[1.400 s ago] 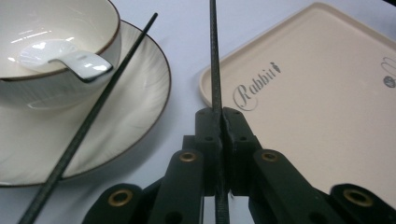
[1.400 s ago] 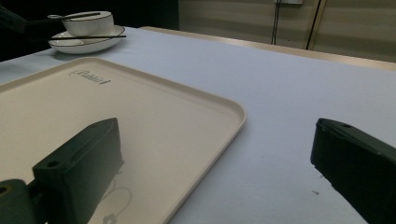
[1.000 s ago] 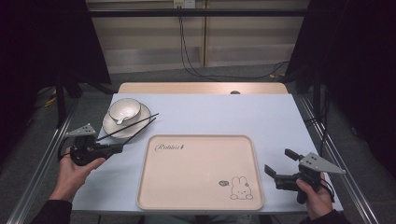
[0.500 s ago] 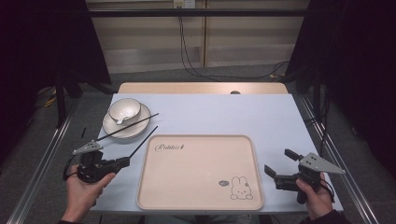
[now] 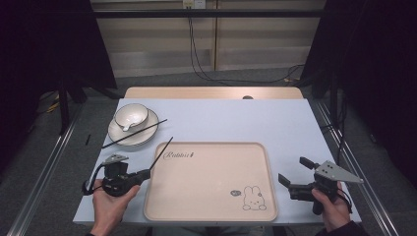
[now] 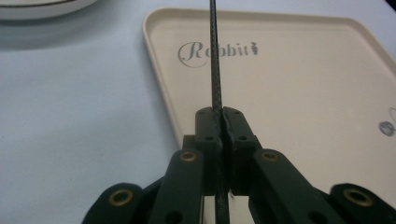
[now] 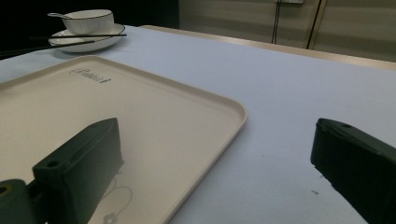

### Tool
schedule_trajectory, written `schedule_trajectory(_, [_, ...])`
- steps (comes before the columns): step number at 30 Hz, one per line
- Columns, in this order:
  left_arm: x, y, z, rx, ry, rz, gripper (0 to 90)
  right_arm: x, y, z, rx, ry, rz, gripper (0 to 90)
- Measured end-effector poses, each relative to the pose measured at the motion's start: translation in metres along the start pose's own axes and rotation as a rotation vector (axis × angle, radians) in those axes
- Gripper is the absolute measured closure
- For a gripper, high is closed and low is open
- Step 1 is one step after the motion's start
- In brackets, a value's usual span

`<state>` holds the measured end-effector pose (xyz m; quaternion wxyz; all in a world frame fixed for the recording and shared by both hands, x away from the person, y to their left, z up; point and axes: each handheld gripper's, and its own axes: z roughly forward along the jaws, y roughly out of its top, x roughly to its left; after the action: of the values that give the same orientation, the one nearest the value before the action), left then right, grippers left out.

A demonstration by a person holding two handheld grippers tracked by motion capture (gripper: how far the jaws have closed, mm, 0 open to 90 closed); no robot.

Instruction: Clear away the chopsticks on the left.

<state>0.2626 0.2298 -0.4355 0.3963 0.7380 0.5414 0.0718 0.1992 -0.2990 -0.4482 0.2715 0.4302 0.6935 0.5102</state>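
Note:
My left gripper [image 5: 145, 173] is at the near left of the table, shut on one black chopstick [image 5: 161, 153]. The stick slants up and away over the far left corner of the beige tray [image 5: 211, 206]. In the left gripper view the chopstick [image 6: 215, 70] is clamped between the closed jaws of the left gripper [image 6: 222, 116] and crosses the tray's [image 6: 303, 93] "Rabbit" lettering. A second chopstick [image 5: 135, 132] lies across the white plate [image 5: 118, 135]. My right gripper [image 5: 292, 169] rests open beside the tray's right edge, holding nothing; in its own view the right gripper [image 7: 217, 130] has its jaws wide apart.
A white bowl [image 5: 131, 115] with a spoon in it stands on the plate at the far left; the bowl [image 7: 88, 21] and plate [image 7: 88, 43] also show in the right gripper view. A rabbit drawing [image 5: 253, 199] marks the tray's near right corner. Metal rails [image 5: 44, 167] flank the table.
My left gripper has carried the chopstick away from the plate, toward the near edge and rightward up to the tray's left side. The right gripper has stayed still.

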Motion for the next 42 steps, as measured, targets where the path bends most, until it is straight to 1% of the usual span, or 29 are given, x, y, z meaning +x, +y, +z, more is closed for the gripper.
schedule_trajectory(1, [-0.001, -0.001, 0.003, 0.005, 0.003, 0.003, 85.9, 0.0, 0.0, 0.0, 0.0, 0.0, 0.0, 1.6])
schedule_trajectory(3, [-0.004, -0.003, 0.008, 0.016, 0.004, -0.006, 85.9, 0.0, 0.0, 0.0, -0.004, -0.001, 0.002, 1.6])
schedule_trajectory(4, [-0.005, -0.003, 0.01, 0.027, 0.01, -0.007, 85.9, 0.0, 0.0, 0.0, -0.005, -0.001, 0.002, 1.6])
schedule_trajectory(6, [-0.007, -0.004, 0.014, 0.028, 0.024, -0.021, 85.9, 0.0, 0.0, 0.0, -0.001, 0.003, 0.0, 1.5])
schedule_trajectory(7, [-0.007, -0.005, 0.016, 0.044, 0.029, -0.012, 85.9, 0.0, 0.0, 0.0, -0.003, 0.002, -0.002, 1.5])
schedule_trajectory(10, [-0.009, -0.005, 0.021, 0.062, 0.048, -0.029, 85.9, 0.0, 0.0, 0.0, -0.002, 0.003, -0.001, 1.5])
schedule_trajectory(11, [-0.01, -0.005, 0.023, 0.067, 0.062, -0.043, 85.9, 0.0, 0.0, 0.0, -0.001, 0.004, -0.003, 1.6])
schedule_trajectory(12, [-0.011, -0.005, 0.026, 0.071, 0.066, -0.048, 85.8, 0.001, 0.0, 0.0, 0.0, 0.005, -0.002, 1.6])
schedule_trajectory(13, [-0.012, -0.005, 0.027, 0.086, 0.068, -0.043, 85.8, 0.001, 0.0, 0.0, -0.002, 0.009, -0.007, 1.6])
schedule_trajectory(14, [-0.012, -0.005, 0.029, 0.089, 0.07, -0.051, 85.8, 0.001, 0.0, 0.0, -0.001, 0.007, -0.01, 1.6])
schedule_trajectory(15, [-0.013, -0.006, 0.03, 0.101, 0.065, -0.045, 85.8, 0.001, 0.0, 0.0, -0.001, 0.01, -0.011, 1.6])
schedule_trajectory(17, [-0.014, -0.007, 0.033, 0.105, 0.073, -0.047, 85.7, 0.001, 0.0, 0.0, -0.001, 0.01, -0.012, 1.6])
schedule_trajectory(20, [-0.015, -0.01, 0.038, 0.128, 0.084, -0.034, 85.6, 0.001, 0.0, 0.0, -0.001, 0.008, -0.009, 1.5])
schedule_trajectory(21, [-0.015, -0.01, 0.038, 0.128, 0.084, -0.034, 85.6, 0.001, 0.0, 0.0, 0.001, 0.011, -0.01, 1.6])
schedule_trajectory(23, [-0.016, -0.01, 0.039, 0.12, 0.079, -0.051, 85.3, 0.001, 0.0, 0.0, 0.002, 0.012, -0.011, 1.6])
schedule_trajectory(27, [-0.016, -0.009, 0.039, 0.116, 0.072, -0.061, 84.9, 0.001, 0.0, 0.0, 0.003, 0.014, -0.012, 1.6])
schedule_trajectory(28, [-0.015, -0.009, 0.039, 0.122, 0.074, -0.053, 84.8, 0.001, 0.0, 0.0, 0.003, 0.015, -0.012, 1.6])
schedule_trajectory(29, [-0.015, -0.009, 0.039, 0.119, 0.072, -0.057, 84.6, 0.001, 0.0, 0.0, 0.003, 0.017, -0.011, 1.6])
schedule_trajectory(31, [-0.015, -0.009, 0.039, 0.125, 0.065, -0.055, 81.3, 0.001, 0.0, 0.0, 0.004, 0.015, -0.011, 1.5])
schedule_trajectory(34, [-0.014, -0.009, 0.039, 0.125, 0.061, -0.048, 80.9, 0.001, 0.0, 0.001, 0.004, 0.016, -0.011, 1.5])
schedule_trajectory(35, [-0.014, -0.009, 0.038, 0.124, 0.055, -0.042, 79.6, 0.001, 0.0, 0.0, 0.005, 0.016, -0.01, 1.5])
schedule_trajectory(37, [-0.014, -0.008, 0.038, 0.123, 0.051, -0.036, 73.6, 0.001, 0.0, 0.001, 0.004, 0.017, -0.011, 1.5])
schedule_trajectory(38, [-0.014, -0.007, 0.036, 0.097, 0.028, -0.019, 69.7, 0.001, 0.0, 0.0, 0.004, 0.018, -0.012, 1.5])
schedule_trajectory(39, [-0.013, -0.007, 0.035, 0.081, 0.015, -0.012, 68.2, 0.001, 0.0, 0.0, 0.004, 0.02, -0.011, 1.5])
schedule_trajectory(40, [-0.012, -0.005, 0.032, 0.059, 0.0, 0.003, 67.1, 0.002, 0.0, 0.001, 0.001, 0.018, -0.01, 1.5])
schedule_trajectory(41, [-0.012, -0.004, 0.03, 0.04, -0.009, 0.027, 63.4, 0.001, 0.0, 0.0, 0.004, 0.02, -0.01, 1.5])
schedule_trajectory(42, [-0.011, -0.003, 0.028, 0.031, -0.019, 0.031, 61.4, 0.001, 0.0, 0.0, 0.003, 0.02, -0.011, 1.5])
